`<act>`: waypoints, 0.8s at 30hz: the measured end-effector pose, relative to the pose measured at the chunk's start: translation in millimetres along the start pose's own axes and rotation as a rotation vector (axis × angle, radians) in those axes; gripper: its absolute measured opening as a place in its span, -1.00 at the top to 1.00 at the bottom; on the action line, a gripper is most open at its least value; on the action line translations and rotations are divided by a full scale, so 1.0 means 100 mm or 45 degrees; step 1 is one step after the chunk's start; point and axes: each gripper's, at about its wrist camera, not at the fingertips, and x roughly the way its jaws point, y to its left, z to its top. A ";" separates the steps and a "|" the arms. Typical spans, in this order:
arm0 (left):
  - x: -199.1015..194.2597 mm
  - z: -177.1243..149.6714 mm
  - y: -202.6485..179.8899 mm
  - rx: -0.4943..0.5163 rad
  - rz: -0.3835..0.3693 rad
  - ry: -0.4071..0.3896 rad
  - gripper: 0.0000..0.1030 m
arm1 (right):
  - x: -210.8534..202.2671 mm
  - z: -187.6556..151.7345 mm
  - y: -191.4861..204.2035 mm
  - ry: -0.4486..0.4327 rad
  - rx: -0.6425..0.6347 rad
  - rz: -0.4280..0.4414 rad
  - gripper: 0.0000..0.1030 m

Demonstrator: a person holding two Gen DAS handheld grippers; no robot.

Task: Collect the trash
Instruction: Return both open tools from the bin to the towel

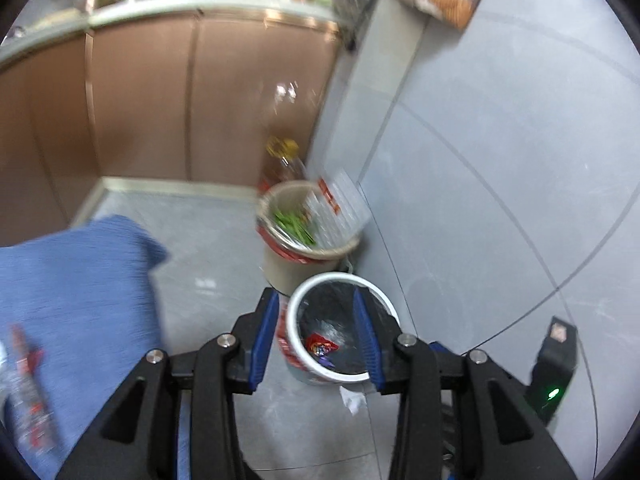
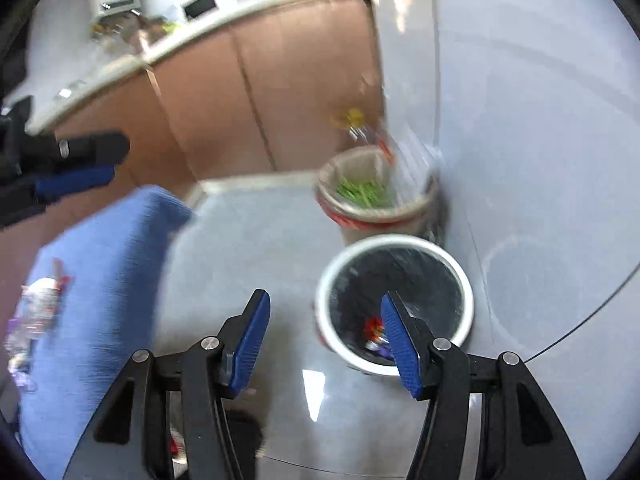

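Down below, the floor (image 1: 500,168) is made of big grey tiles with thin dark lines between them. Brown cupboard doors (image 1: 200,100) stand along the back, under a pale counter (image 1: 160,8) full of blurry things. A blue cloth (image 1: 80,312) covers something on the left side, and some wrappers (image 2: 38,312) lie on top of it.

Two bins stand close together by the grey wall. The white bin (image 1: 298,344) has a black bag inside. A red wrapper (image 1: 322,346) sits at the bottom of it. Just behind it stands a tan bin (image 1: 280,268) with green bits and a white card poking out. A small crumpled white scrap (image 1: 352,398) lies on the floor just in front of the white bin.

The left gripper (image 1: 316,336) hangs above the white bin with its blue pads apart and nothing between them. The right gripper (image 2: 324,340) is spread wide too, holding nothing, with its right pad over the white bin.
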 end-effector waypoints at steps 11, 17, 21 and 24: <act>-1.87 -0.46 0.59 -0.073 0.170 -0.278 0.13 | -1.35 0.05 1.07 -0.248 -0.163 0.229 -0.23; -2.70 -0.79 0.92 -0.103 0.251 -0.378 -0.01 | -1.93 -0.04 1.58 -0.322 -0.253 0.332 -0.27; -3.16 -1.02 1.26 -0.119 0.319 -0.403 -0.05 | -2.17 -0.14 1.84 -0.344 -0.305 0.390 -0.28; -3.41 -1.21 1.55 -0.158 0.372 -0.404 -0.05 | -2.25 -0.21 1.99 -0.346 -0.338 0.435 -0.28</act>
